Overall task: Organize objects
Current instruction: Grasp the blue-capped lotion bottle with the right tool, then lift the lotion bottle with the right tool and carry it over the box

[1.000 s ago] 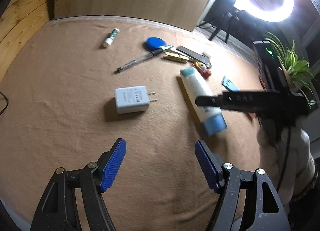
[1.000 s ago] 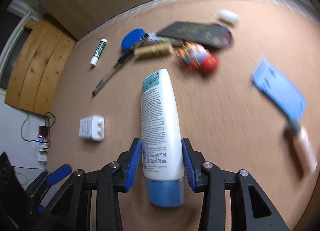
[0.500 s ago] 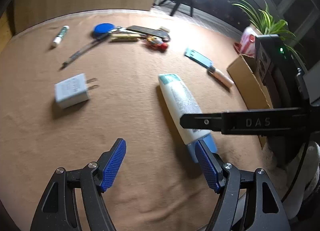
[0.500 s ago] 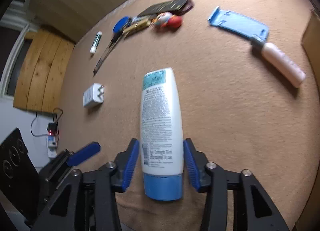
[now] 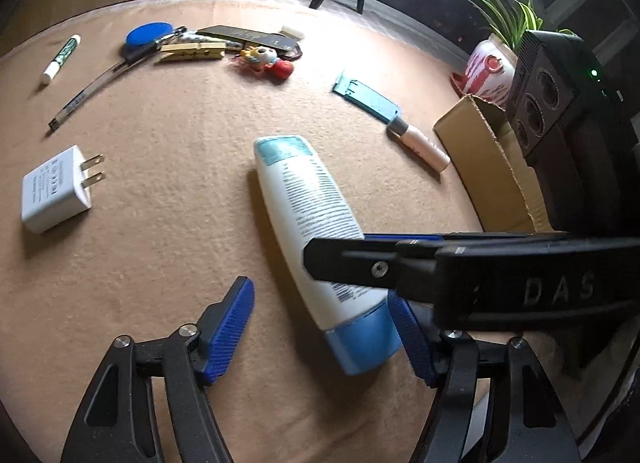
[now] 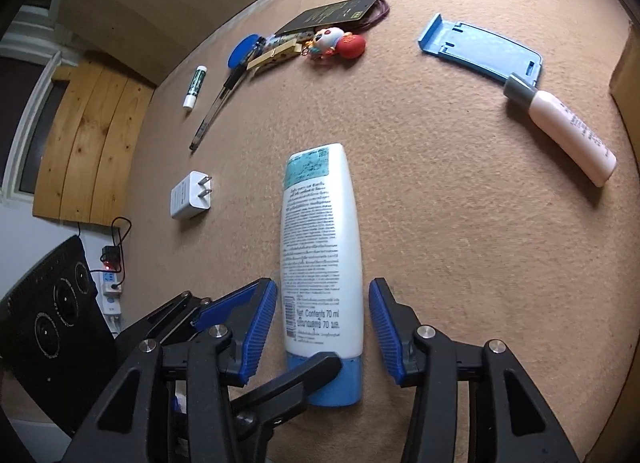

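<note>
A white lotion tube with a blue cap (image 6: 320, 247) lies flat on the tan cloth, cap toward me; it also shows in the left wrist view (image 5: 316, 223). My right gripper (image 6: 322, 327) is open, its blue pads on either side of the tube's lower end with a small gap on each side. My left gripper (image 5: 324, 323) is open and low over the cloth, and the tube's blue cap lies between its fingers, near the right pad. The right gripper's finger crosses over the tube in the left wrist view.
A white plug adapter (image 5: 56, 187), pen (image 5: 92, 87), white-green stick (image 5: 60, 59), blue disc (image 5: 148, 33), clothespin (image 5: 192, 51), toy figure (image 5: 266, 61), dark card (image 5: 248, 35), blue plastic holder (image 6: 480, 49) and pink tube (image 6: 568, 131) lie around. A cardboard box (image 5: 492, 167) stands at right.
The right gripper's pads have opened away from the tube, which now lies on the cloth nearer the box. The left gripper has swung right and closed in around the tube's cap.
</note>
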Available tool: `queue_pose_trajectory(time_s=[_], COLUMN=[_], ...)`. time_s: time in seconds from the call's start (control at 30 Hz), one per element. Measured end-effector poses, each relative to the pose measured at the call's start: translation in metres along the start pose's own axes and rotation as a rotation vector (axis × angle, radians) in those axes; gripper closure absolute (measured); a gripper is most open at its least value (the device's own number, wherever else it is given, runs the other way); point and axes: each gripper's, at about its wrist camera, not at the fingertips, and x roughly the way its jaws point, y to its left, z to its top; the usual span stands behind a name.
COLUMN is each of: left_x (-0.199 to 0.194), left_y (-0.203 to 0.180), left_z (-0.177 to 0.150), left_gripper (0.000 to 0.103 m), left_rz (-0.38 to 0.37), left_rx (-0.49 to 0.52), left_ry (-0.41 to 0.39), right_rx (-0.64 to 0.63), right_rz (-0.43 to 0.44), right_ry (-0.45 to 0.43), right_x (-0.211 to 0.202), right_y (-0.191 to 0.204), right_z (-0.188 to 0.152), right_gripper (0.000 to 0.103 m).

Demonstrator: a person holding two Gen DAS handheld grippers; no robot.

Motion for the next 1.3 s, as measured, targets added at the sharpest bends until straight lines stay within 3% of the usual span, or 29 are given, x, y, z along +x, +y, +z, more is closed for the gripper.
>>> queue_pose_trajectory(time_s=[0.17,0.33,0.6,0.97,1.3], left_x=[0.003,0.002,-0.013,-0.024,-0.001], left_y=[-0.005,-0.01,-0.038,-0.122,-0.207], left_z=[0.001,0.001,0.008,0.033,0.057], left_gripper=[0.047,0.05,0.054,0.054,0.053], left_rz=[-0.02,-0.01,-0.018,-0.088,-0.156], left_rx=[0.004,0.002,0.05,0.169,0.277], left_ry=[0.002,-0.005,-0.055,-0.143,-0.157], right_rx=[-0.024,-0.022,-0.018,-0.011,0.028], right_rz=[-0.018,-0.025,-0.046,-0.122,-0.205], right_ry=[0.001,-0.015,-0.112,-0.291,-0.378], right_x=[0.0,-0.006,-0.045,-0.134,-0.197], right_y=[0.004,0.003,0.001,-0.022,-0.073], right_z=[-0.003,-0.008,-0.019,-0.032,-0.038], right_gripper=[0.064,0.065,0.066,0.067,0.067])
